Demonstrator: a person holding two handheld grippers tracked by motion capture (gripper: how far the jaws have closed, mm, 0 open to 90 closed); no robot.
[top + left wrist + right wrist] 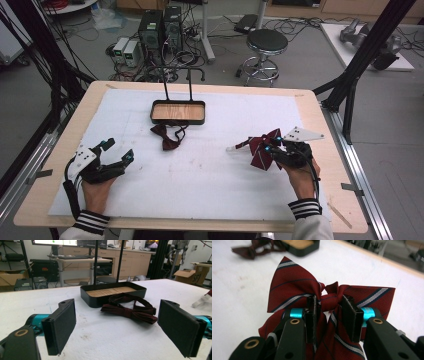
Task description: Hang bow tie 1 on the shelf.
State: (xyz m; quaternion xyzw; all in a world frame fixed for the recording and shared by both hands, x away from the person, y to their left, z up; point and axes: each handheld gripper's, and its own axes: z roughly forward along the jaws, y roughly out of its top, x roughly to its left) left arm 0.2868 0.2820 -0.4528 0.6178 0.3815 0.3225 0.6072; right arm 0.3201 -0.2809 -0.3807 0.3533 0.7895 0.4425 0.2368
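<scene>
The striped bow tie (329,293) is deep red cloth crossed by slanting white and dark-blue stripes, with two fanned wings, a tight centre knot and tails hanging below. In the right gripper view the right gripper (329,308) has its two black pads clamped on either side of that knot, pinching it. In the high view this tie (261,148) sits at about 4 o'clock on the white sheet (210,190), held at the tip of the right gripper (272,148); a pale strap end juts from it toward 9 o'clock, though whether any cloth rests on the sheet is hard to tell.

At about 8 o'clock the left gripper (120,150) has its jaws spread wide with nothing between them. In the left gripper view its fingers (61,325) stand well apart, framing the table beyond.

Farther off, around 12 o'clock, a second, plain dark-maroon bow tie (167,136) lies flat on the sheet, just in front of the black tray (178,120), close to touching its near wall. The tray has a wooden floor and two thin black rods rising from its far side.

Counted: two bow ties, one tray, two grippers.
</scene>
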